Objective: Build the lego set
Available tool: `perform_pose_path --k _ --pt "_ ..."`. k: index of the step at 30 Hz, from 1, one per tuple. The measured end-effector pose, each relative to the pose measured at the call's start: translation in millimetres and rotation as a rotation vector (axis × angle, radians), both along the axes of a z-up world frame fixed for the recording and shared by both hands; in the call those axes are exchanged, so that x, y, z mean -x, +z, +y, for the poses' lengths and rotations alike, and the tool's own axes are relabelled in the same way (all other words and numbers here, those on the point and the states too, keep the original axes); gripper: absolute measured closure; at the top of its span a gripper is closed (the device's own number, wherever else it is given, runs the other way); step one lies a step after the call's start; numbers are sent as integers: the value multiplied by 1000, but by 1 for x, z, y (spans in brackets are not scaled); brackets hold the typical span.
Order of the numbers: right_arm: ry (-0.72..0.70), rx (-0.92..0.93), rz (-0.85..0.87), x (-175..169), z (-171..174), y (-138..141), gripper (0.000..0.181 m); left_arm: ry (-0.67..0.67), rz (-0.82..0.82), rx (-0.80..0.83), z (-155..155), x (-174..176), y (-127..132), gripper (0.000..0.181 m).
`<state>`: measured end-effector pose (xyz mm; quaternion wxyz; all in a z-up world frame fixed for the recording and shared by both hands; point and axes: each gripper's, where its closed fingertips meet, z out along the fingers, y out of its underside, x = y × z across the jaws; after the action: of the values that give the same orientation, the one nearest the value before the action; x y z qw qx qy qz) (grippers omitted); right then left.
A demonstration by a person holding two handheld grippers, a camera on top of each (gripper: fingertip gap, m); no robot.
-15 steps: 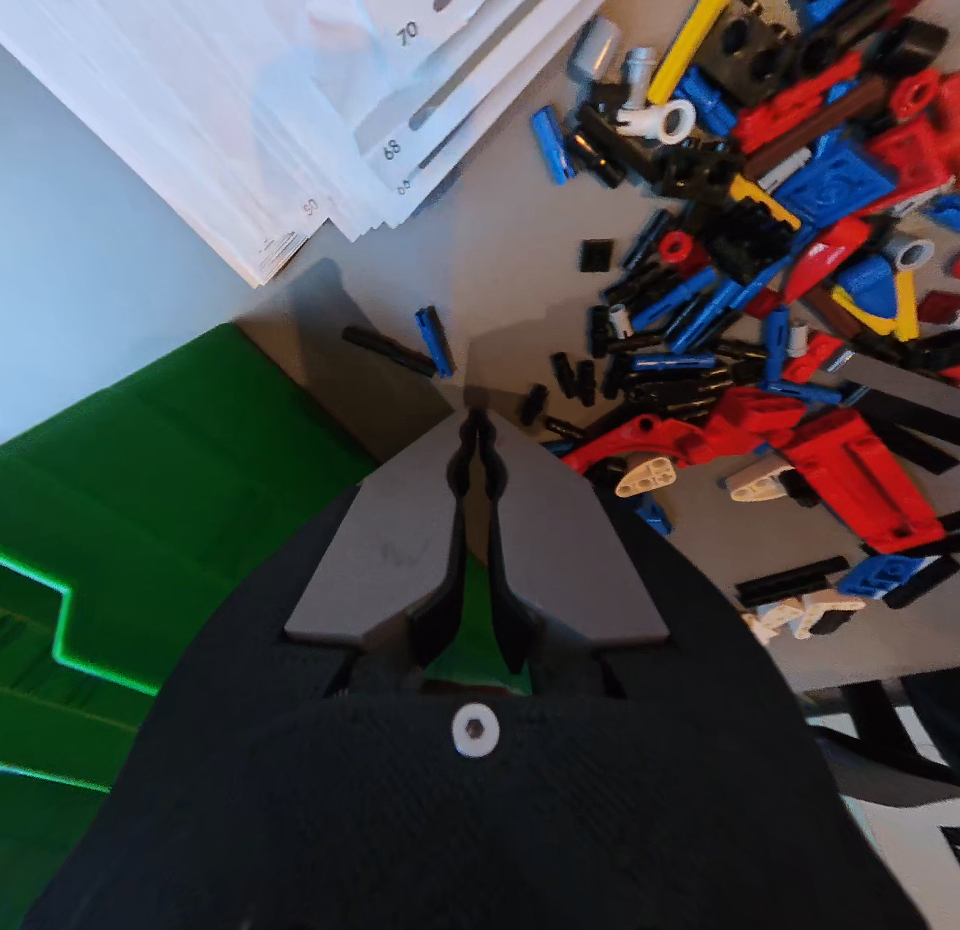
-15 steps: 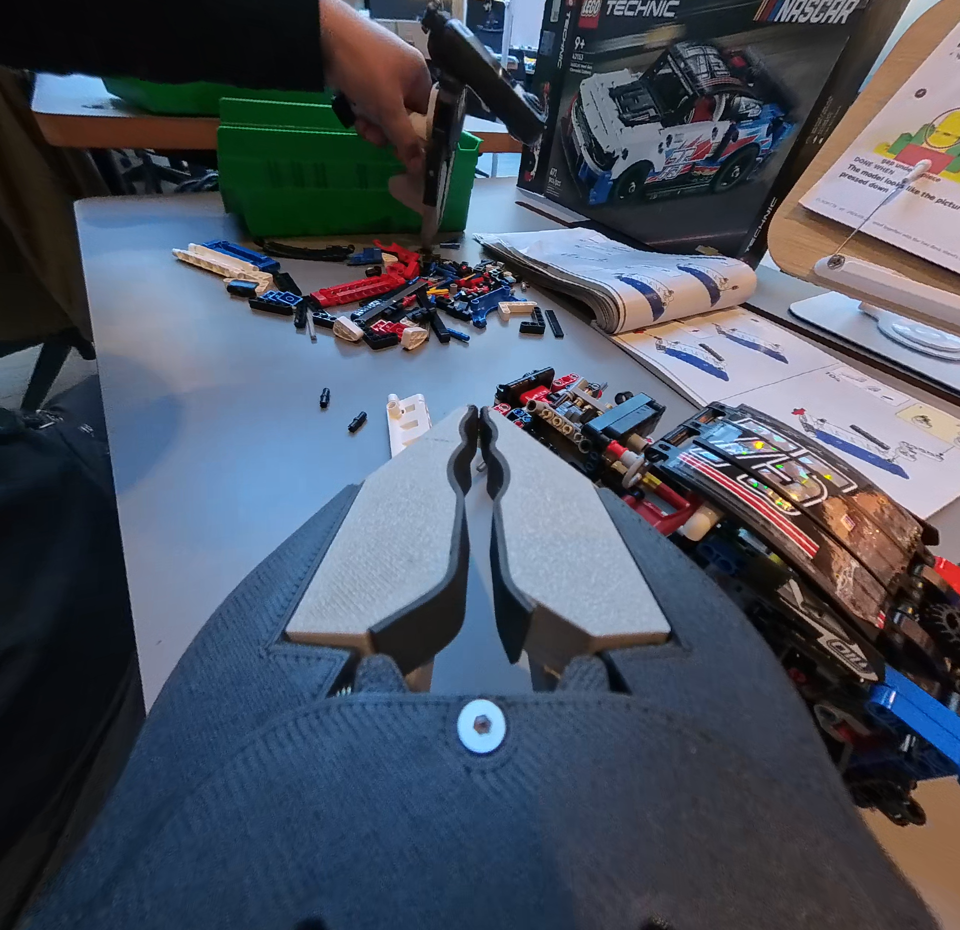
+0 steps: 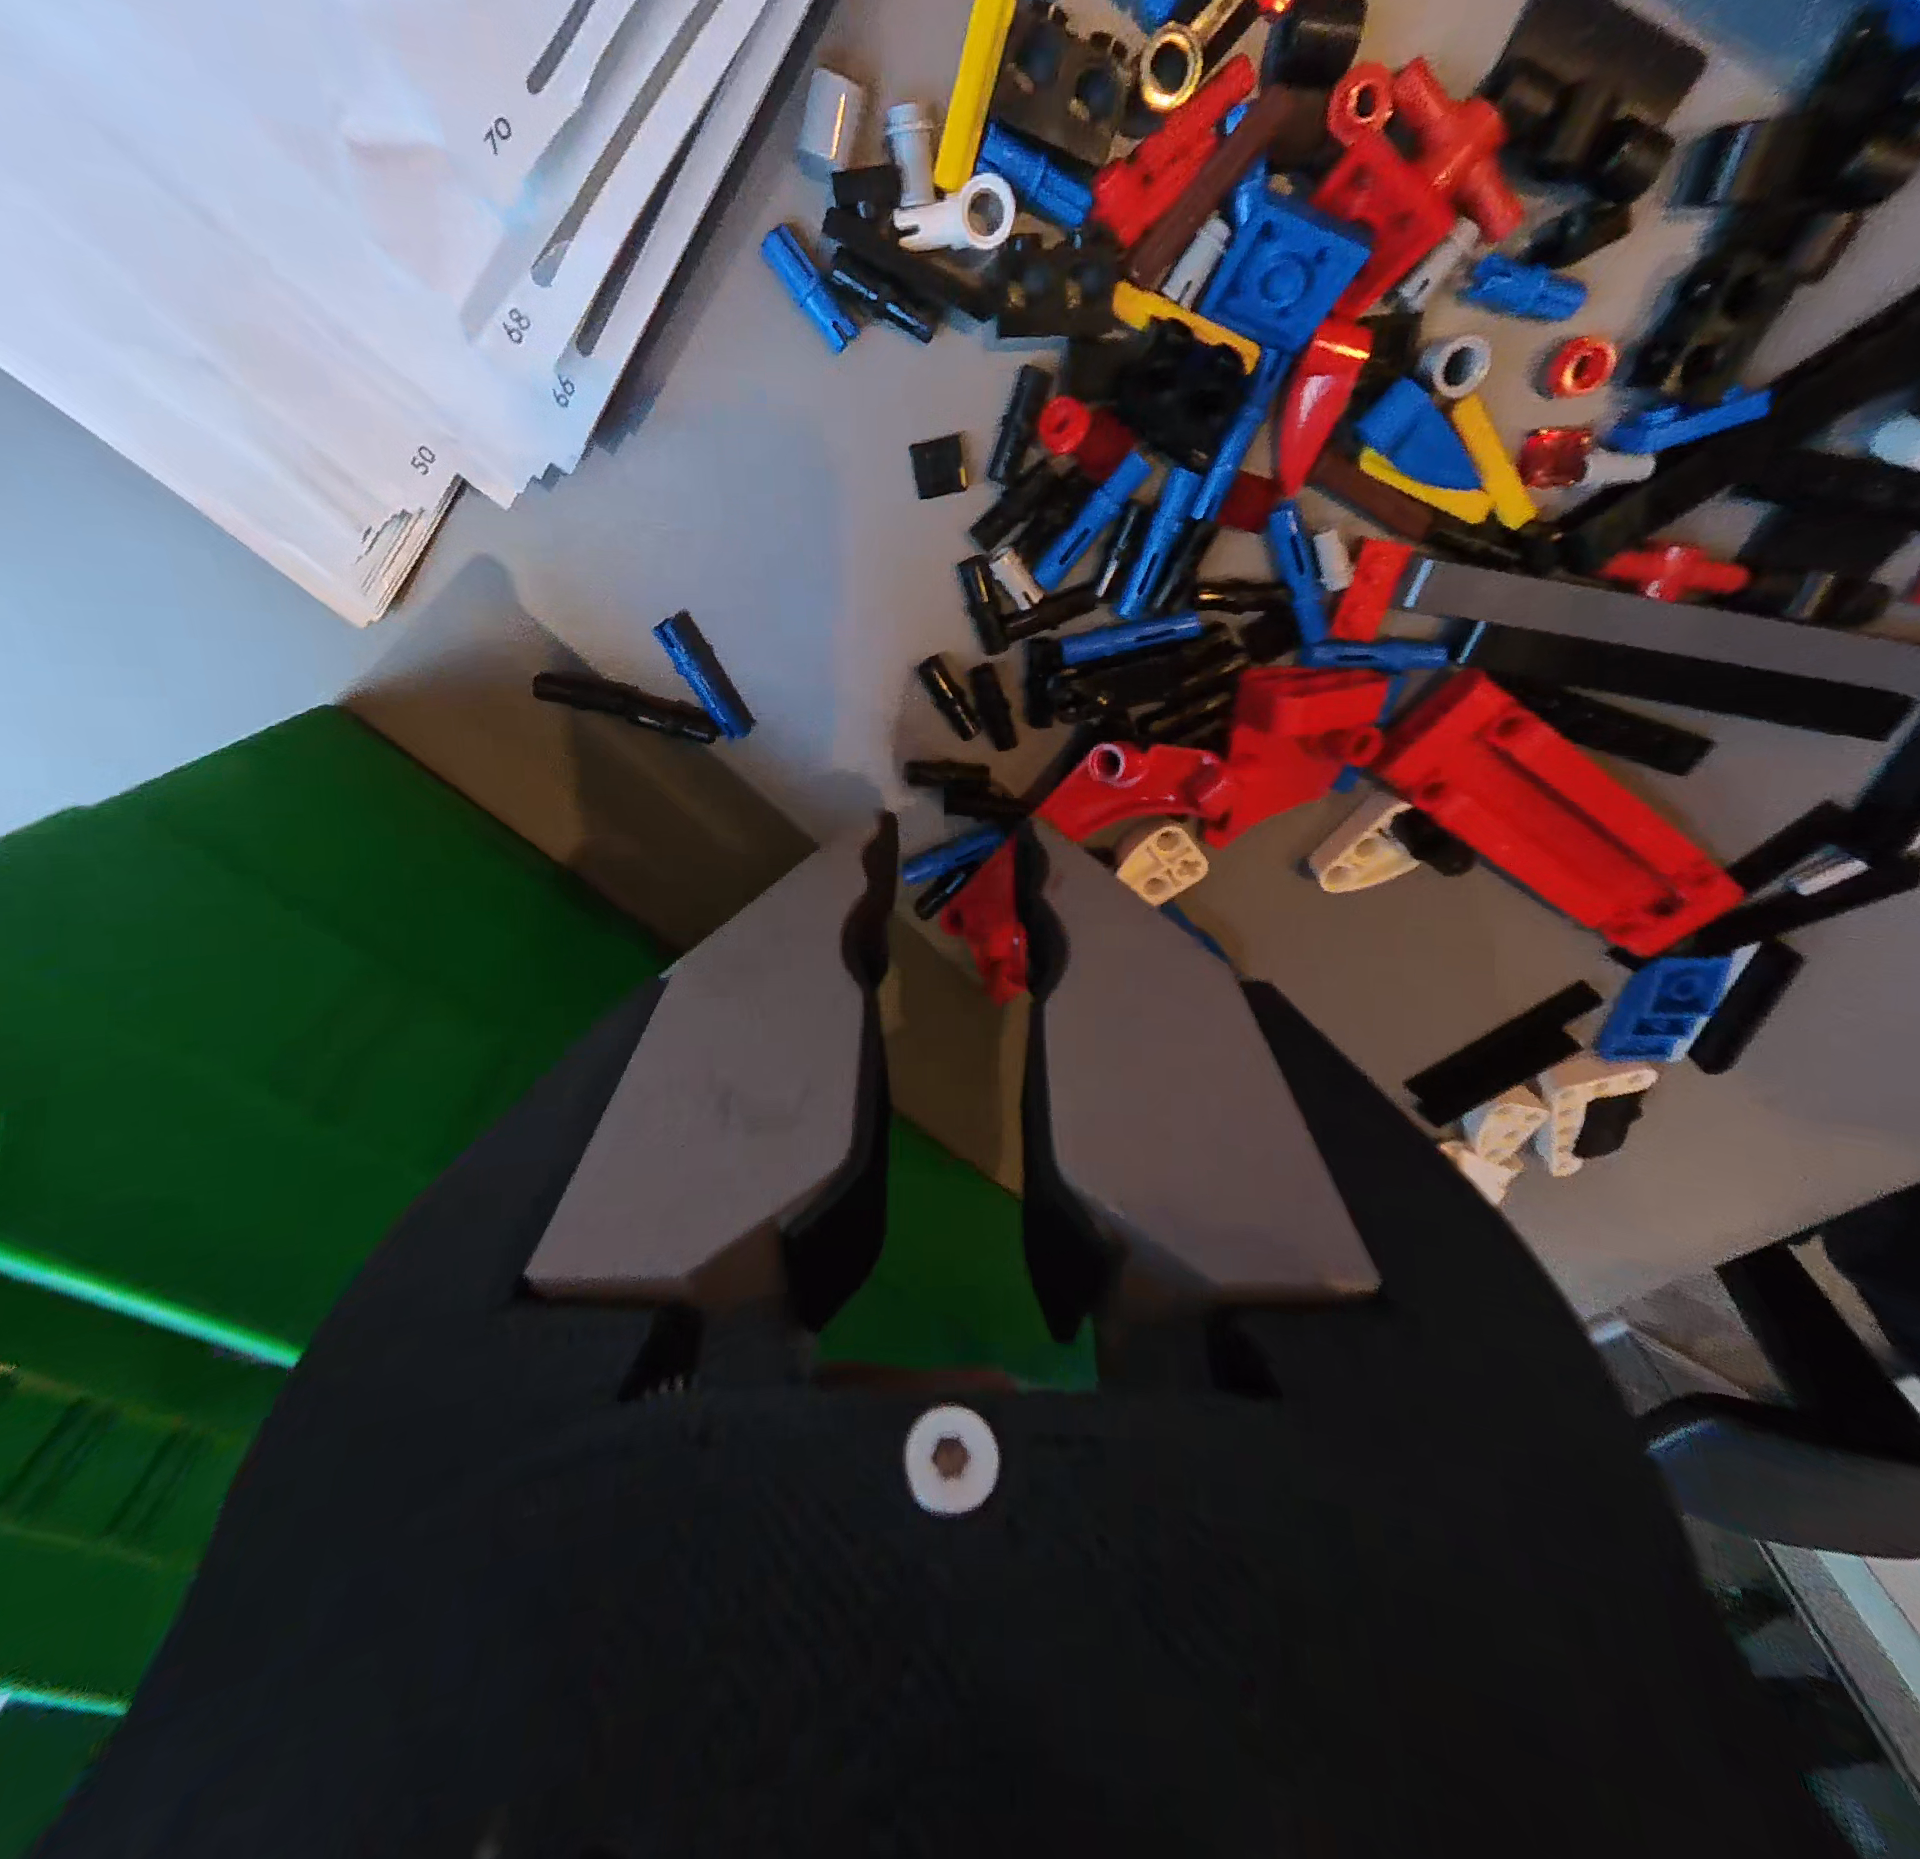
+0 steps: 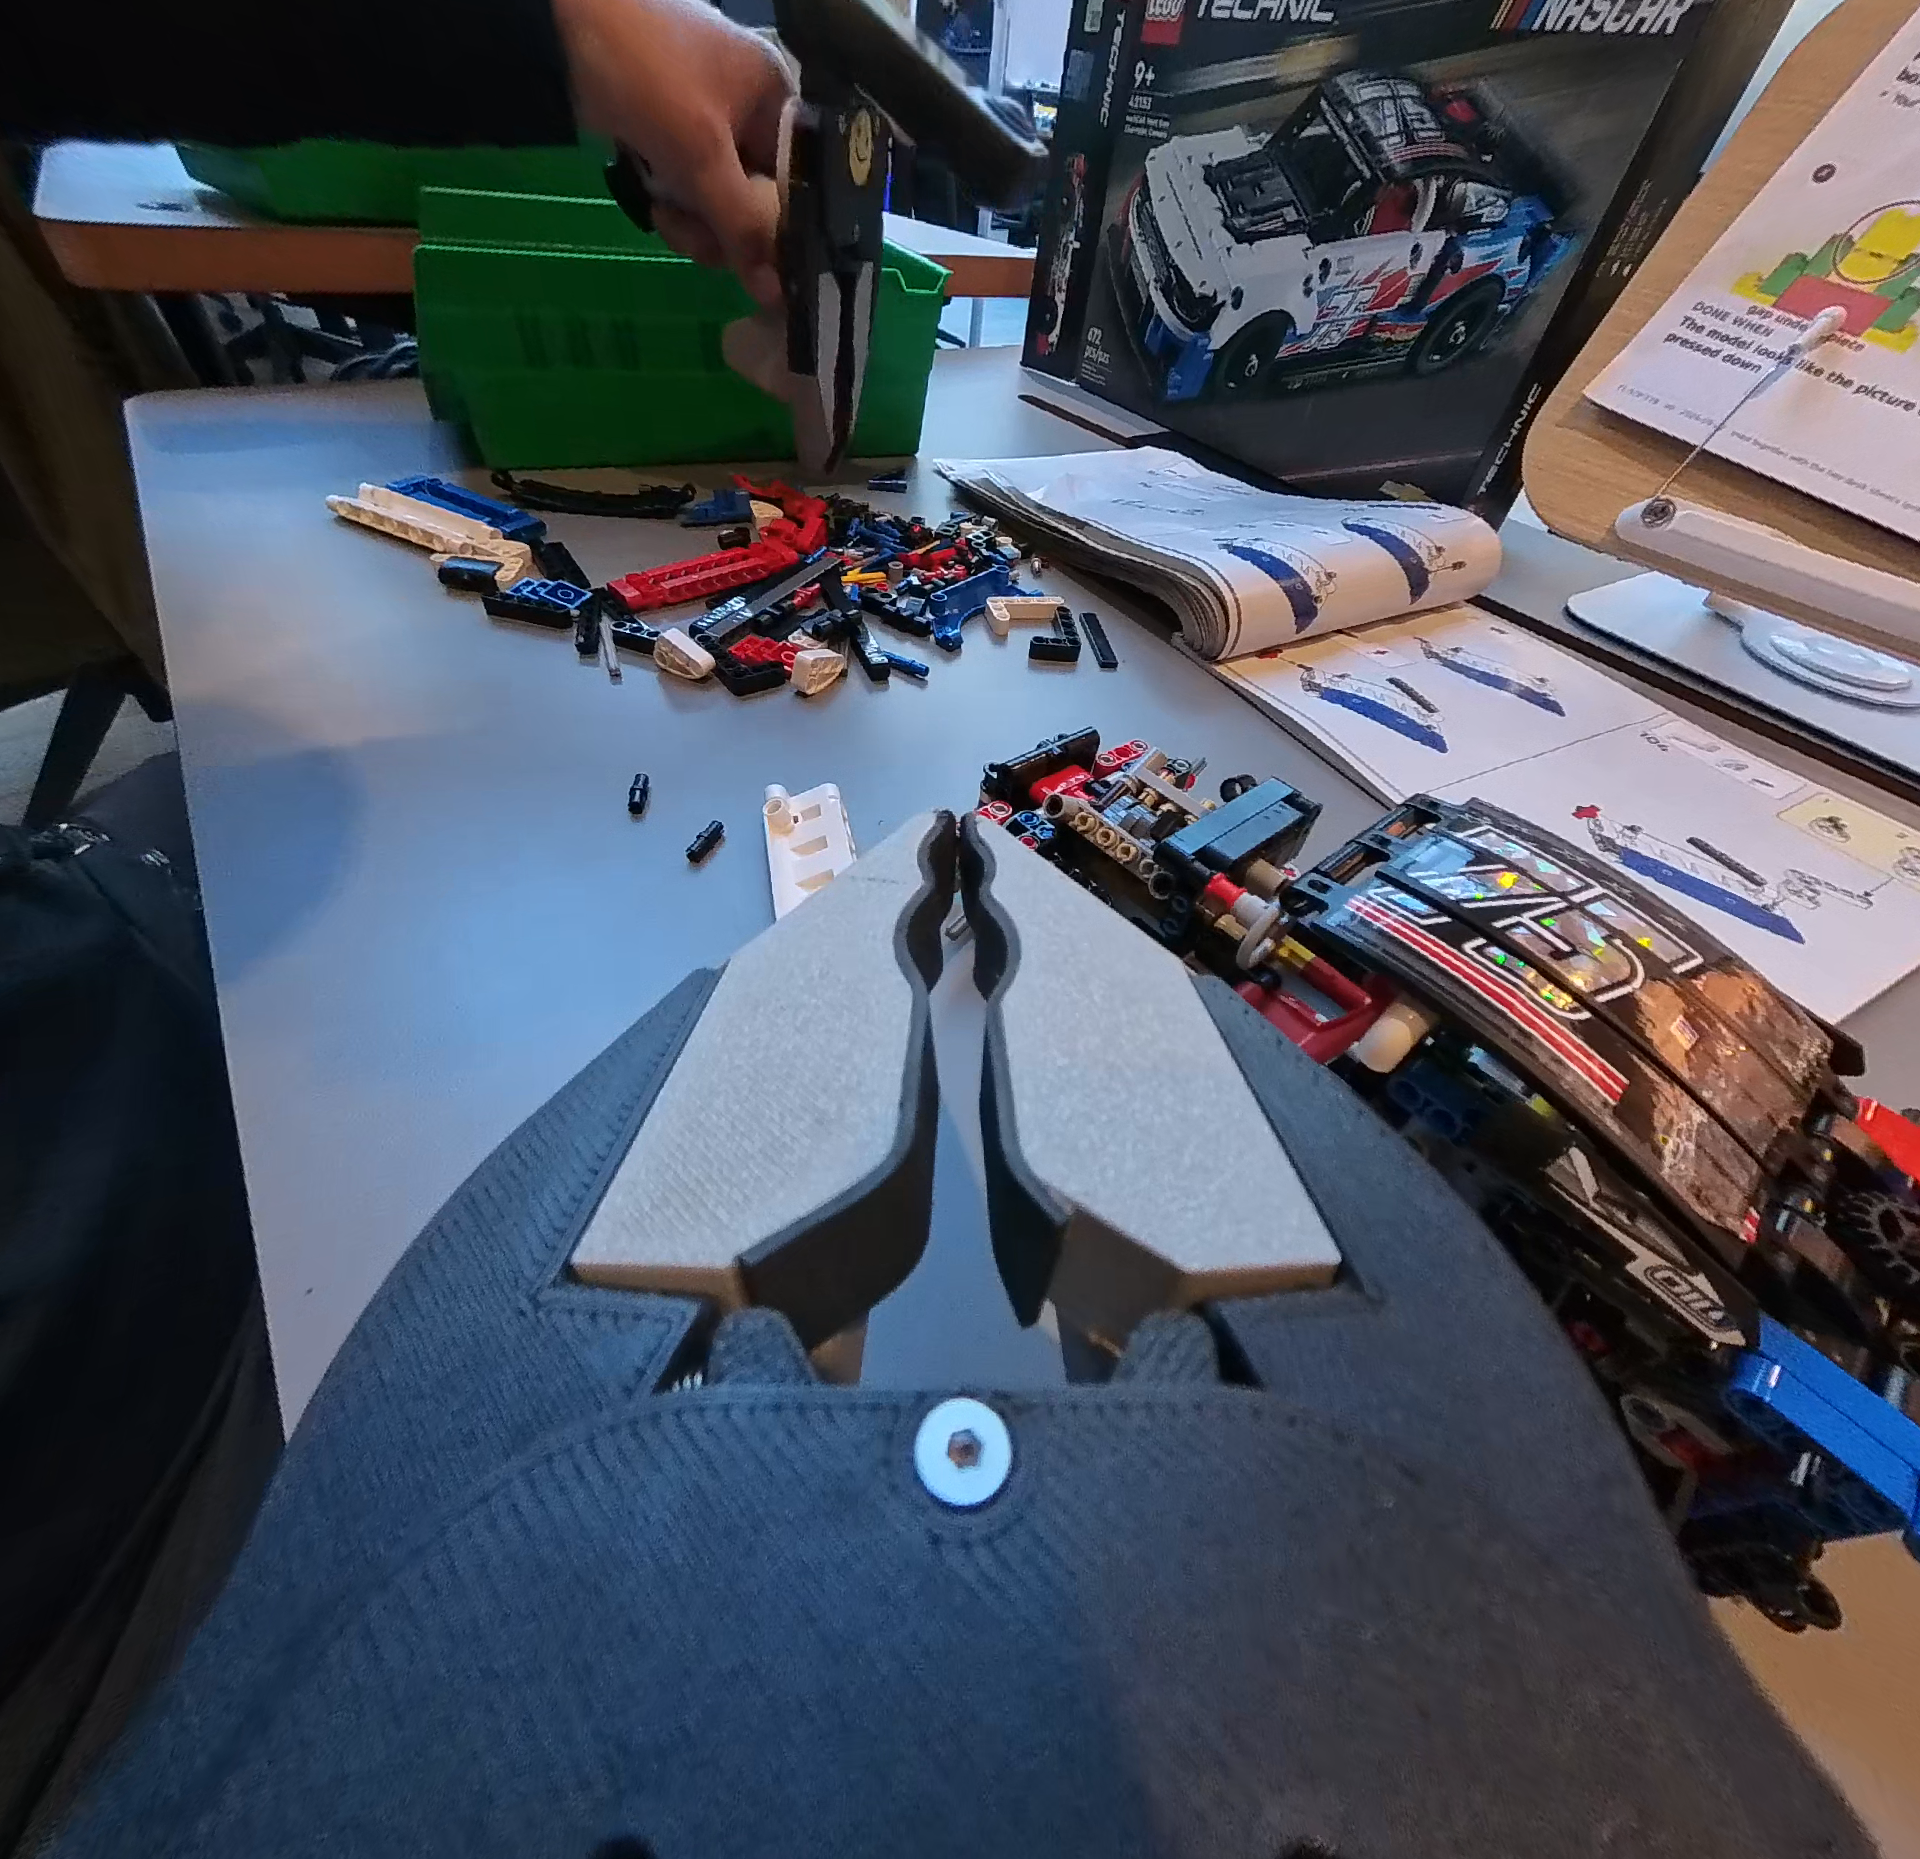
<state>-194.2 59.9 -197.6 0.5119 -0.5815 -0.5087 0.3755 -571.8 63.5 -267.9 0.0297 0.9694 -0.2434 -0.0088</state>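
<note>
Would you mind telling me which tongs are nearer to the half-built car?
Right. The right tongs hang just beside the half-built car, shut. The left tongs are across the table, over the loose parts pile.

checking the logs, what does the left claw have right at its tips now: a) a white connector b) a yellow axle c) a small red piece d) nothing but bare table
c: in the left wrist view the left claw stands open over the loose pile, with a small red piece lying between its fingers.
</note>
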Motion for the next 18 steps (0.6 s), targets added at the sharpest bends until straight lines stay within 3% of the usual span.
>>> perform_pose_path --k 5,18 --pt "-1 4 4 0 0 0 181 65 -33 18 5 -2 -6 163" --pt "0 15 10 -1 1 1 181 9 28 27 4 4 -12 168"
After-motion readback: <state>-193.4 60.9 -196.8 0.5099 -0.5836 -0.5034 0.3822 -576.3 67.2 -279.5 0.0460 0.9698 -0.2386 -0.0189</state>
